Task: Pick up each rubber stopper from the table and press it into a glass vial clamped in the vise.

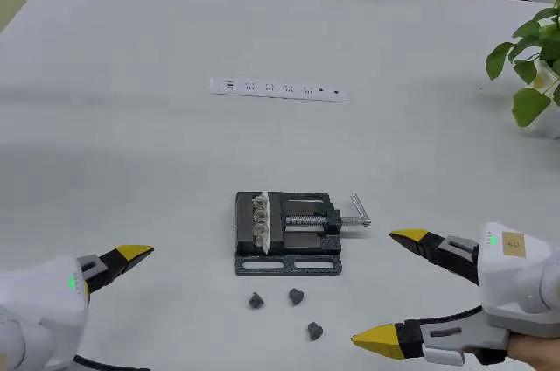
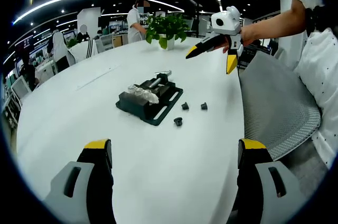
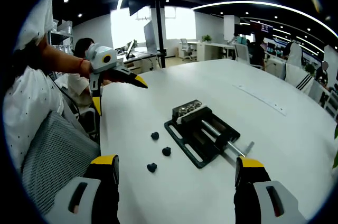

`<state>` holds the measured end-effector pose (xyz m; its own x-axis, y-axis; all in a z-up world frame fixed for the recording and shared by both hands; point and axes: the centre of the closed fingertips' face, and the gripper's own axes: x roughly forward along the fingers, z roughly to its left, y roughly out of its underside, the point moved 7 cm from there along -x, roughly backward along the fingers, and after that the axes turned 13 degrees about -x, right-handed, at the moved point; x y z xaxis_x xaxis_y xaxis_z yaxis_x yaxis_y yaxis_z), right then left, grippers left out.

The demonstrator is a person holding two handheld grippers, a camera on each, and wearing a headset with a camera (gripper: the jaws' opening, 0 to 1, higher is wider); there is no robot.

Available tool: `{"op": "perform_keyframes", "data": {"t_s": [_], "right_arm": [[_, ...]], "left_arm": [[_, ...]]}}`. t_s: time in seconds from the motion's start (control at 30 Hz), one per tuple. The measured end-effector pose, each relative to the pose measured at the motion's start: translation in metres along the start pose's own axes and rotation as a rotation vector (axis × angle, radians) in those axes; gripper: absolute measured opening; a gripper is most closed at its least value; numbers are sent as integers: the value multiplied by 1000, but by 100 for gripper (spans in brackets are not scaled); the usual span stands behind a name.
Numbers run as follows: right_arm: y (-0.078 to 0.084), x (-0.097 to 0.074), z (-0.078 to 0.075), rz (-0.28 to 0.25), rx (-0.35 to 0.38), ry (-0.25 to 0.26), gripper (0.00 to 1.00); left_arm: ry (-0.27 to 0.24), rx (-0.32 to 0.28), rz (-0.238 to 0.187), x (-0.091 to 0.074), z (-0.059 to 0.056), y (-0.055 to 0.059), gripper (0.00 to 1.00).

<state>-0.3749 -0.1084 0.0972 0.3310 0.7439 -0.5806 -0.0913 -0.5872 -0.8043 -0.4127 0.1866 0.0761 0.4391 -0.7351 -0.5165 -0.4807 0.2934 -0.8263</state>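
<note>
White left tool (image 2: 175, 145) and right tool (image 3: 176, 160), black yellow-tipped jaws.

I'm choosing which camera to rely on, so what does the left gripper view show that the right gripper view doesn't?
The left gripper view adds the right gripper seen whole, open, raised in a hand. The right gripper view adds the left gripper seen whole, open, likewise raised. Shared: the vise holding glass vials, three loose rubber stoppers on the table beside it, and a mesh chair.
</note>
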Motion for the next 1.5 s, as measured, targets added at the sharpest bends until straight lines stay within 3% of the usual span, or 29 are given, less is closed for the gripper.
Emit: {"op": "perform_keyframes", "data": {"t_s": [0.3, 0.43, 0.67, 0.87, 1.03, 1.2, 1.5], "right_arm": [[2, -1, -2, -9, 1, 3, 89], [2, -2, -3, -14, 3, 6, 89], [5, -4, -6, -22, 9, 11, 88], [6, -7, -8, -26, 10, 15, 87], [7, -8, -10, -28, 13, 22, 87], [8, -10, -9, -25, 16, 22, 87], [11, -11, -10, -25, 23, 27, 86]], "left_arm": [[5, -3, 10, 12, -5, -4, 99], [4, -12, 22, 18, -8, -6, 90], [10, -28, 38, 35, -12, -13, 82], [-4, -78, 49, 46, -14, -17, 71], [-20, -103, 76, 57, -11, -15, 62], [-46, -167, 96, 66, -6, -14, 52], [-63, -248, 146, 83, -6, -8, 37]]}}
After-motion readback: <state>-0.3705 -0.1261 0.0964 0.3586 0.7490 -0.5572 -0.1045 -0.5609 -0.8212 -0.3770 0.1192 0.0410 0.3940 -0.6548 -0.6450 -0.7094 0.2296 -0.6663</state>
